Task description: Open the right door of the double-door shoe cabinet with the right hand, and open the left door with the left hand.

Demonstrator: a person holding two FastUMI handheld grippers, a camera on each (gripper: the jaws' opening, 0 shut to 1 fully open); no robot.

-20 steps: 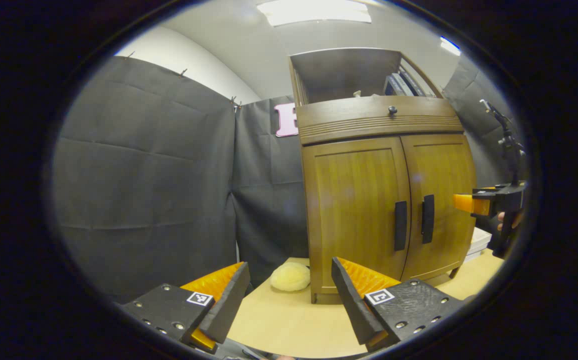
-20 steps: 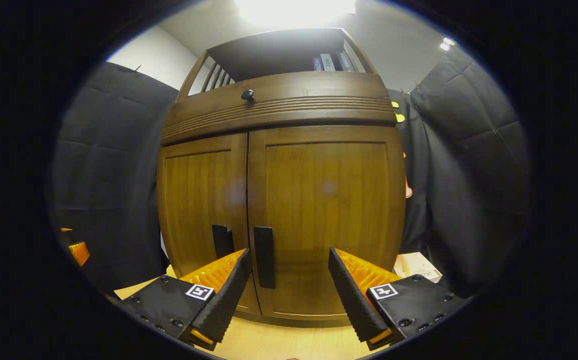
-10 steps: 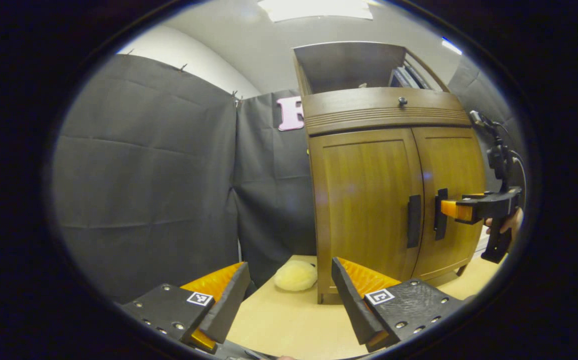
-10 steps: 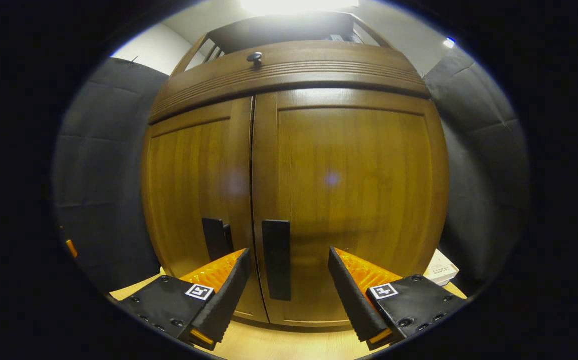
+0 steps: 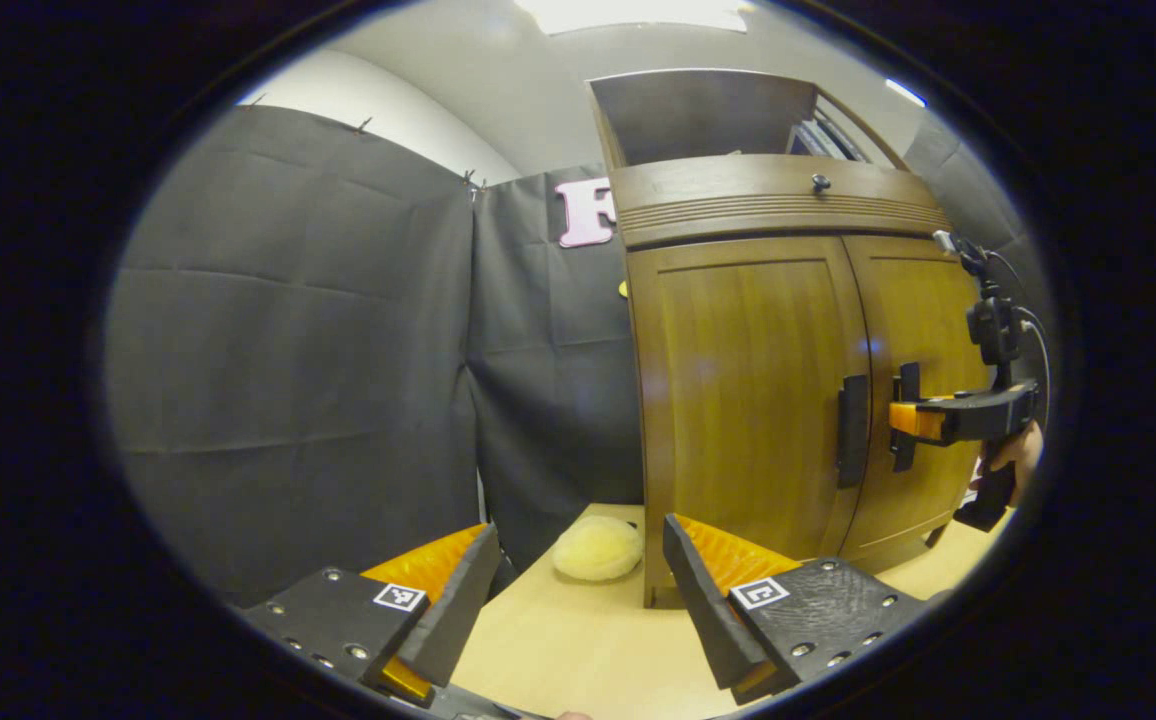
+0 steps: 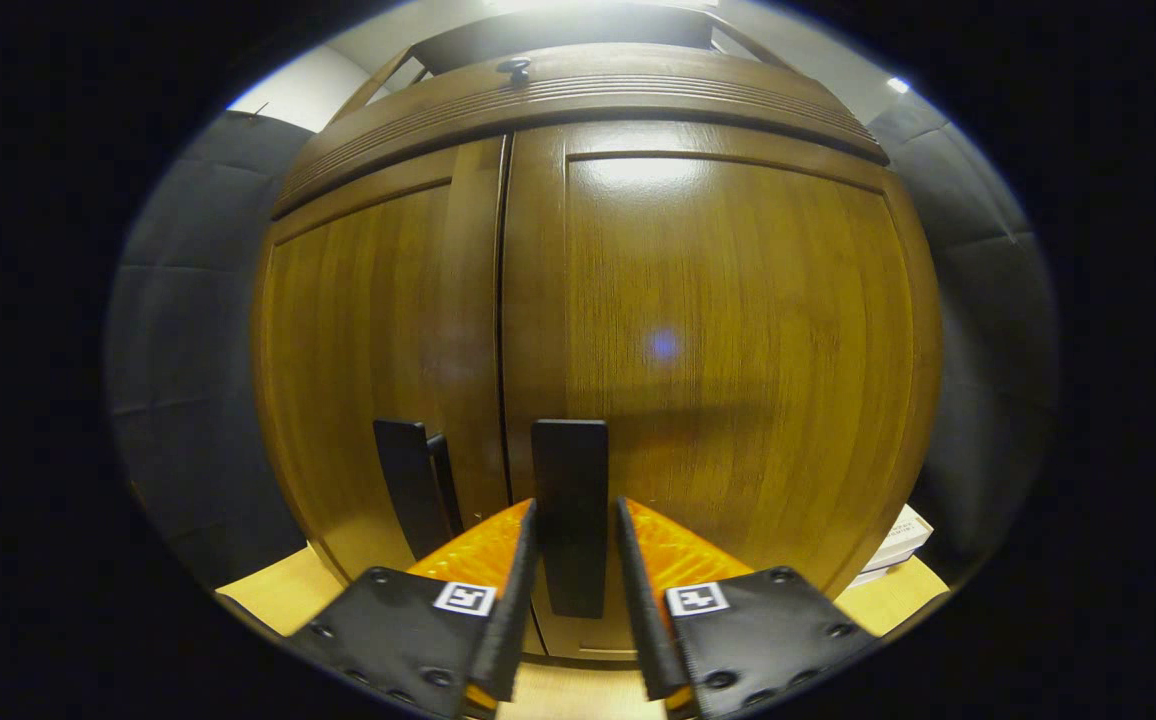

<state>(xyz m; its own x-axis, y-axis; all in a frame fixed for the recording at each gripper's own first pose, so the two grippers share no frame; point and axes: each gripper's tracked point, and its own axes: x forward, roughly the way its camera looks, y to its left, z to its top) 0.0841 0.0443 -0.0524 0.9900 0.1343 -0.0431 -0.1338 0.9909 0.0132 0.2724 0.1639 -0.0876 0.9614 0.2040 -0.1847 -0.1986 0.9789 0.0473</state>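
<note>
The wooden shoe cabinet has both doors closed. In the right gripper view, my right gripper (image 6: 575, 505) has its fingers closed in on either side of the right door's dark vertical handle (image 6: 570, 470), low on the right door (image 6: 728, 340). The left door (image 6: 358, 350) and its handle (image 6: 408, 485) lie just to the left. In the left gripper view, my left gripper (image 5: 578, 528) is open and holds nothing, well short of the left door (image 5: 748, 380) and its handle (image 5: 851, 432). Farther off there, the right gripper (image 5: 903, 420) sits at the right handle, with a hand (image 5: 1013, 455) holding it.
The cabinet stands on a light wooden table (image 5: 578, 640). A fluffy yellow ball (image 5: 598, 548) lies by the cabinet's left foot. Above the doors is a drawer with a small knob (image 5: 820, 183). A white box (image 6: 898, 535) lies to the cabinet's right.
My right gripper moved in to the right door and its fingers closed around the handle. My left gripper shifted slightly nearer the cabinet and stayed open. Both doors remain closed.
</note>
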